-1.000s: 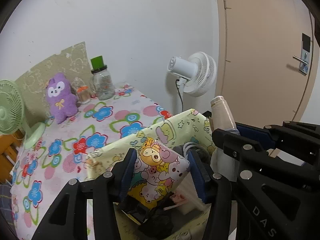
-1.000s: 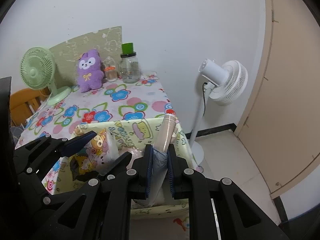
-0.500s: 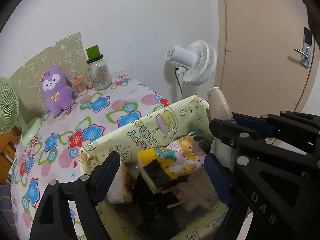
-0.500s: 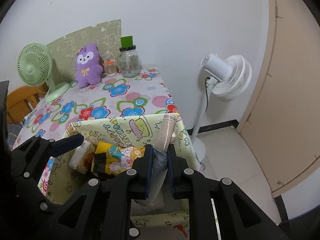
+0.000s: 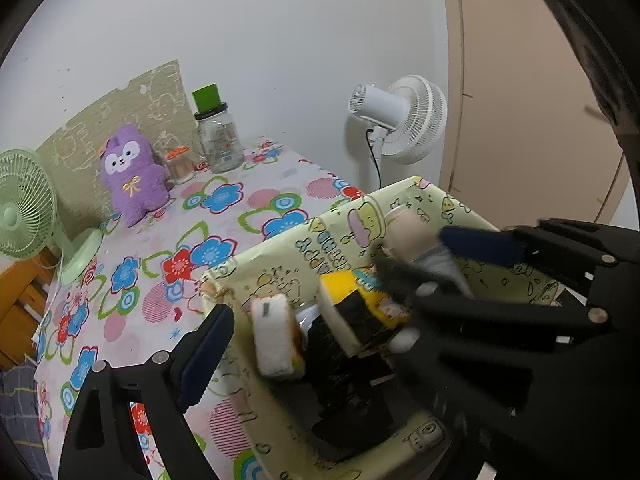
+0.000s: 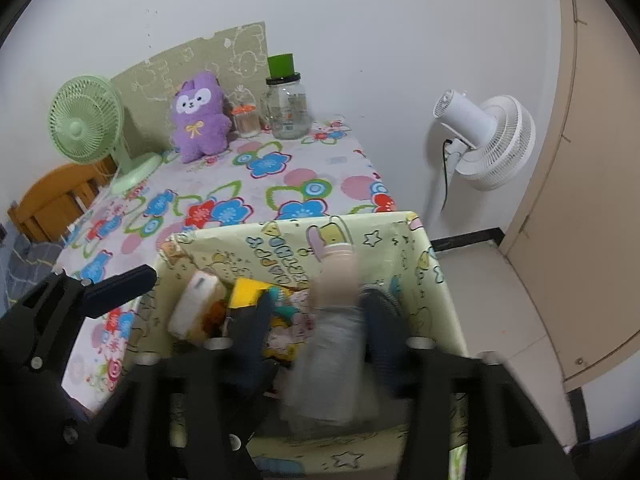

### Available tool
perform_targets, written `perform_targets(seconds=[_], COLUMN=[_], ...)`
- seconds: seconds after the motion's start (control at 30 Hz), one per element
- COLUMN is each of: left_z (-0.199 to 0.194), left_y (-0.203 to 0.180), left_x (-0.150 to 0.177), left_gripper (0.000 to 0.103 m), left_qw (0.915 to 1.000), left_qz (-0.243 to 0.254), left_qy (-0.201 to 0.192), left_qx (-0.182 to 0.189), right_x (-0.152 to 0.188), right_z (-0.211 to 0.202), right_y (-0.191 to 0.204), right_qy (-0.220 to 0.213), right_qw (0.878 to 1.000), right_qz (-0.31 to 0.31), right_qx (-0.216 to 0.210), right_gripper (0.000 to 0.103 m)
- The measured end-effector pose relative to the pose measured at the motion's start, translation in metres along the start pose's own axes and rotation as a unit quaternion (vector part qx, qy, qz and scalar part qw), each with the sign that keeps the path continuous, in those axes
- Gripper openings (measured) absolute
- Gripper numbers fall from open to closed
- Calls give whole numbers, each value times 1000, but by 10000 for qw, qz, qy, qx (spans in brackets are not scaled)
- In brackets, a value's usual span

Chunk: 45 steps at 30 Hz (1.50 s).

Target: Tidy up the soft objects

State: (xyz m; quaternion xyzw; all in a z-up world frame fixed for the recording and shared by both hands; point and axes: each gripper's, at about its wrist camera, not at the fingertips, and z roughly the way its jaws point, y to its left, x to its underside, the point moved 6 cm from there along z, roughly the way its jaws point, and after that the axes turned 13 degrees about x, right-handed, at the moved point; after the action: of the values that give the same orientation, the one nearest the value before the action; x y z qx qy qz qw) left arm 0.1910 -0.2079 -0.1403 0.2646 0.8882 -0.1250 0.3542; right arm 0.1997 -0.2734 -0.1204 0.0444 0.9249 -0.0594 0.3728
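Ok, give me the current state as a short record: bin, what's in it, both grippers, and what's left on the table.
bin: yellow-green cartoon-print bin, at the near edge of the flowered table
contents: cartoon-print pouch, white soft item, dark items beneath
roll: grey and beige roll standing in the bin, blurred
left gripper: open, jaws have just been opening, pouch below, not gripped
right gripper: open, jaws have just been opening, roll between them, pads apart from it
left on table: purple plush, glass jar, green fan
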Motion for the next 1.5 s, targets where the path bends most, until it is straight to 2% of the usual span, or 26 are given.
perform_targets(seconds=[0.1, 0.27, 0.53, 0.7, 1.0, 1.27, 1.37, 1.5], left_z=[-6, -17, -41, -54, -74, -94, -103, -118], left_y=[3, 6, 15, 21, 40, 61, 69, 82], left_x=[3, 9, 20, 28, 43, 59, 64, 71], left_gripper=[95, 98, 102, 103, 103, 103, 103, 103], left_qw=[10000, 9999, 9993, 9989, 9975, 9941, 9927, 9901], left_qz=[-54, -49, -184, -257, -526, -880, -949, -1070], left_qy=[-34, -85, -215, -289, -344, -393, -438, -522], left_qx=[-14, -99, -239, -280, -335, -490, -595, -744], right_x=[1, 5, 13, 19, 27, 31, 31, 31], right_z=[-8, -15, -38, -48, -63, -76, -83, -94], right_y=[4, 10, 22, 29, 45, 63, 69, 81], right_qy=[-136, -51, -200, -263, -331, -421, -535, -662], right_qw=[9999, 10000, 9997, 9995, 9992, 9990, 9984, 9978], right_qz=[3, -15, 62, 129, 121, 80, 67, 12], right_qx=[45, 76, 92, 143, 170, 142, 178, 88], right_gripper=[72, 81, 85, 91, 92, 94, 99, 100])
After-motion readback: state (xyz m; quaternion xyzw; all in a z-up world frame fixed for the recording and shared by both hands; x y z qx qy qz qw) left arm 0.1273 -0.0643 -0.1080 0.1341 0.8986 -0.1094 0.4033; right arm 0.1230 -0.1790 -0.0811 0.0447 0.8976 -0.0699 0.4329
